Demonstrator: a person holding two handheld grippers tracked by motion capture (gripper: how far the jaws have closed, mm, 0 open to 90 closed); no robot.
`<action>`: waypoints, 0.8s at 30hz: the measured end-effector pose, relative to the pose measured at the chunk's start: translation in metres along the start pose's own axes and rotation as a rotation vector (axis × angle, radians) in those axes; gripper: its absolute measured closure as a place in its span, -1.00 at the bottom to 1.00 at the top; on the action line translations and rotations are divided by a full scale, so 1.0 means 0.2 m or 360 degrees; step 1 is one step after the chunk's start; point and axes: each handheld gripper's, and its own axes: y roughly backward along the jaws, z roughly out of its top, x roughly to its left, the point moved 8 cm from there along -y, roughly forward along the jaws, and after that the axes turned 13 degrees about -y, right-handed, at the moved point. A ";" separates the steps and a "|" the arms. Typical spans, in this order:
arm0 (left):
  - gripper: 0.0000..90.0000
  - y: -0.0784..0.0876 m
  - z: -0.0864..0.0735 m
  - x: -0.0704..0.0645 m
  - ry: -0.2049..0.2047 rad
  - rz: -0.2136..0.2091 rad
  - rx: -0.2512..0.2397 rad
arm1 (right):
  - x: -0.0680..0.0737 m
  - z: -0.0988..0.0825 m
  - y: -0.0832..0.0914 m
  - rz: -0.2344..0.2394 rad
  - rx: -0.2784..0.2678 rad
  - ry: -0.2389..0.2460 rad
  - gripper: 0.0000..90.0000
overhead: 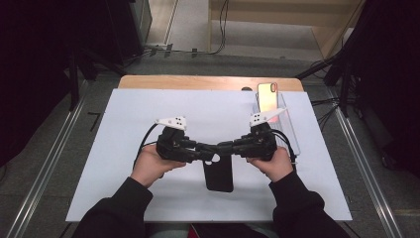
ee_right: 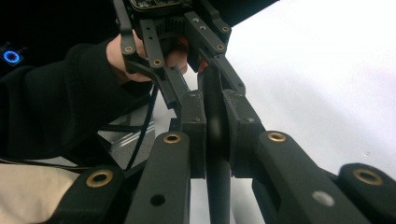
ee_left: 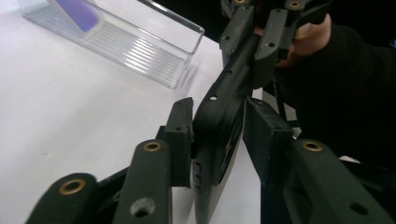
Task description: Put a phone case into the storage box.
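A black phone case (overhead: 218, 176) hangs over the white mat (overhead: 124, 148), held up by its top edge. My right gripper (overhead: 225, 147) is shut on that edge; in the right gripper view both pads of the right gripper (ee_right: 214, 100) press flat on the case (ee_right: 217, 186). My left gripper (overhead: 204, 148) faces it from the other side. In the left gripper view the case (ee_left: 219, 93) stands edge-on between the jaws of the left gripper (ee_left: 219, 105). One pad lies against it and the other sits just off it. A hand holds each gripper.
A clear plastic stand (overhead: 287, 119) at the mat's far right holds a phone (overhead: 268, 96) upright; the same stand (ee_left: 140, 42) is in the left gripper view. The wooden table edge (overhead: 198, 82) runs behind the mat. Metal rails flank the table.
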 end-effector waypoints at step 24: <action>0.72 0.10 0.00 0.04 0.0125 0.0097 0.0037 | -0.06 0.05 0.06 -0.0178 -0.0218 -0.0069 -0.29</action>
